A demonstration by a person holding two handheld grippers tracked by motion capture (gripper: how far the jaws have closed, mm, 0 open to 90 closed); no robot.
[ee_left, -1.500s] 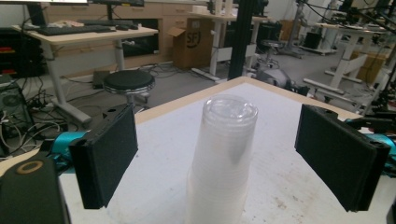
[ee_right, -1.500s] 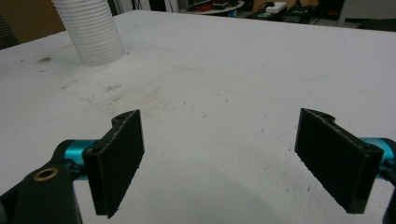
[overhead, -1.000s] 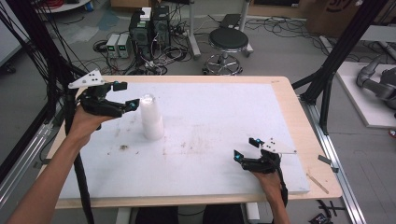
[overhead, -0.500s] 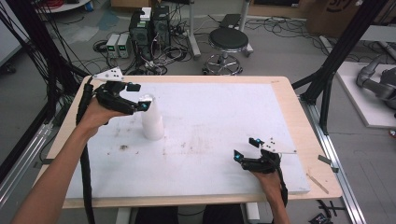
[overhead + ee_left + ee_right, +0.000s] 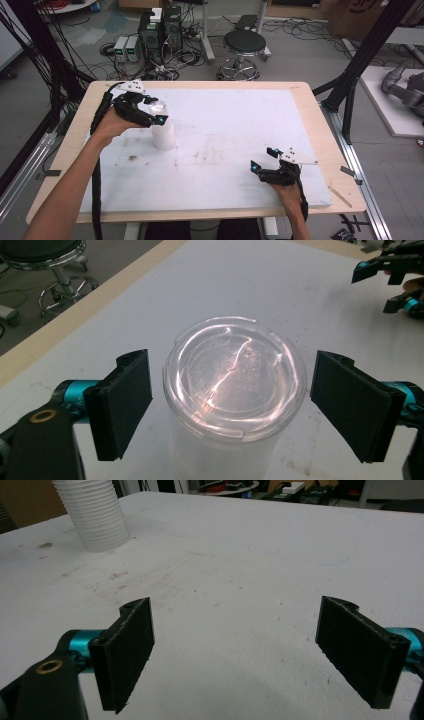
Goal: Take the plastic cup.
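While the left tool [image 5: 227, 405] hangs with its two black pads spread wide on either side of a clear plastic lid [image 5: 234, 376], it grips nothing: both pads stand apart from the lid's rim with bare gaps between. That lid caps a white ribbed plastic container [image 5: 163, 131], which stands upright on the left part of the white worktop [image 5: 240, 120], just in front of the person's left hand [image 5: 111, 126]. Judging by its thin translucent wall and glossy snap-on lid, the container is probably light and somewhat flexible, so a hard squeeze could buckle it or pop the lid, and the smooth lid edge looks slippery. A firmer hold would likely come from closing on the lid's rim where the plastic is doubled, or lower on the ribbed wall [image 5: 92, 515], whose ridges should give the pads some bite; being tall and light, it may tip if nudged from one side. The right tool [image 5: 235, 655] rests low over the near right part of the worktop, well apart from the container, its pads likewise spread wide and empty. Beyond the worktop's far edge, a black stool [image 5: 244, 44] and boxes with tangled cables [image 5: 165, 30] sit on the floor.
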